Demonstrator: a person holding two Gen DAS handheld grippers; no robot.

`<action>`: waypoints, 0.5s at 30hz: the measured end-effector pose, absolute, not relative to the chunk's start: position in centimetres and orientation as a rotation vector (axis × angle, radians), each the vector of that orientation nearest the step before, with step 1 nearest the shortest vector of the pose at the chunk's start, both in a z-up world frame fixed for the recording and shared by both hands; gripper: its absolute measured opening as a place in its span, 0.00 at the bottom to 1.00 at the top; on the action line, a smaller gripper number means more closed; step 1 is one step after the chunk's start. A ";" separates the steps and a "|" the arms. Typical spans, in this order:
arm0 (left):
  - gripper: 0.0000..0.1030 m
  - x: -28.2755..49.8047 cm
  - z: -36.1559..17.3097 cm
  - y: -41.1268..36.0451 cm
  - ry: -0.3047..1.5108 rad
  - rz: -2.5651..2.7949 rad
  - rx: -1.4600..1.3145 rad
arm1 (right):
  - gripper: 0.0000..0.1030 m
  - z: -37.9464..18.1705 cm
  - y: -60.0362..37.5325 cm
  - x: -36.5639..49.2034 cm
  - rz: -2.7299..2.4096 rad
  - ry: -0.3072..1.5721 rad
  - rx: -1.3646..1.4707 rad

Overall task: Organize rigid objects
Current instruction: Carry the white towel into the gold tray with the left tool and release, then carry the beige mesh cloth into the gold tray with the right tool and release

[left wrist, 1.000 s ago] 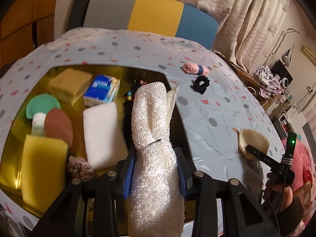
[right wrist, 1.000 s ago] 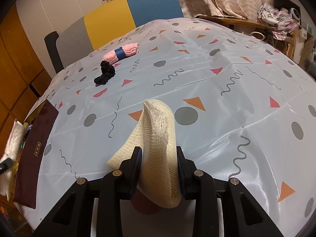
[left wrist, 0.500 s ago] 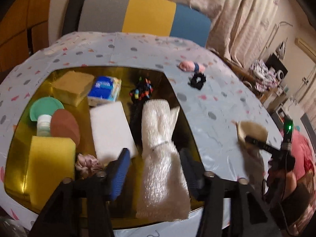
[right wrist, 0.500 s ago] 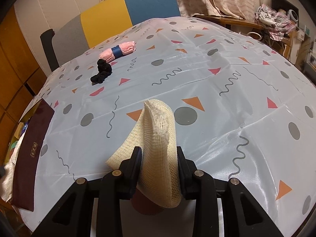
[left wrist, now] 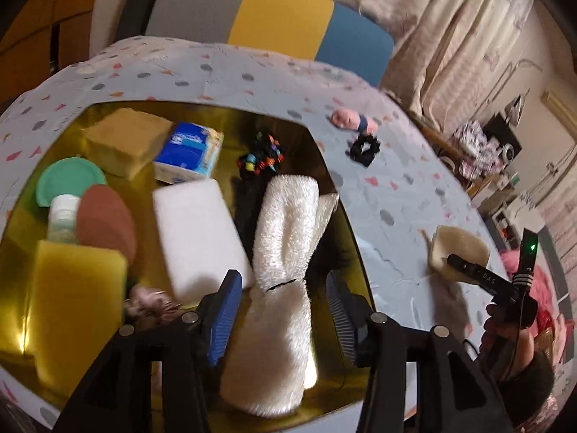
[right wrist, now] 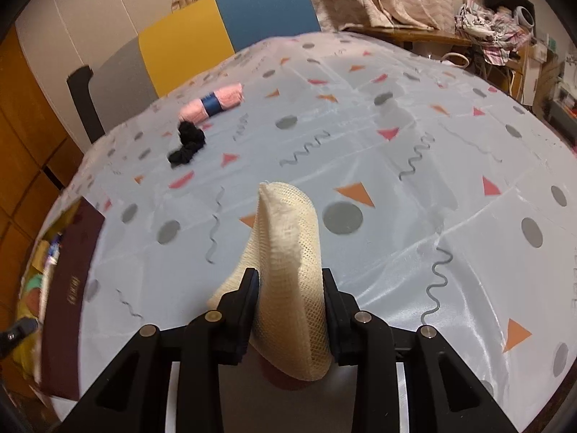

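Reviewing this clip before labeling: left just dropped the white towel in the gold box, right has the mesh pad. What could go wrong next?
1. The white towel lies between the open left hand-held gripper's pads; pulling back could snag it.
2. Its near end reaches the gold box's front edge and may slide out.
3. The right hand-held gripper pinches the floppy mesh pad low, so it may slip.

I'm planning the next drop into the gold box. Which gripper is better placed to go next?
Right. The right gripper is shut on the cream mesh pad, ready to carry. The left gripper is open and empty over the gold box, with the white towel lying inside.
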State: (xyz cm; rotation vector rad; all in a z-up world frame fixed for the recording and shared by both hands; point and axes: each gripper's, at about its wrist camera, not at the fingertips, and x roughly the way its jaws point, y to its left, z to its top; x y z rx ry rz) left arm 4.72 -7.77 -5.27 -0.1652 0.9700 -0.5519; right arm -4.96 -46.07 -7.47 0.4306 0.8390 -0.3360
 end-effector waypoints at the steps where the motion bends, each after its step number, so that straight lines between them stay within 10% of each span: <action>1: 0.49 4.7 -5.0 -7.1 0.959 -0.548 -0.177 | 0.32 -6.9 -45.7 -5.0 -0.330 0.825 0.429; 15: 0.49 2.1 -2.6 0.8 0.811 -0.411 -0.242 | 0.33 -1.1 -30.7 -0.3 0.168 0.807 0.465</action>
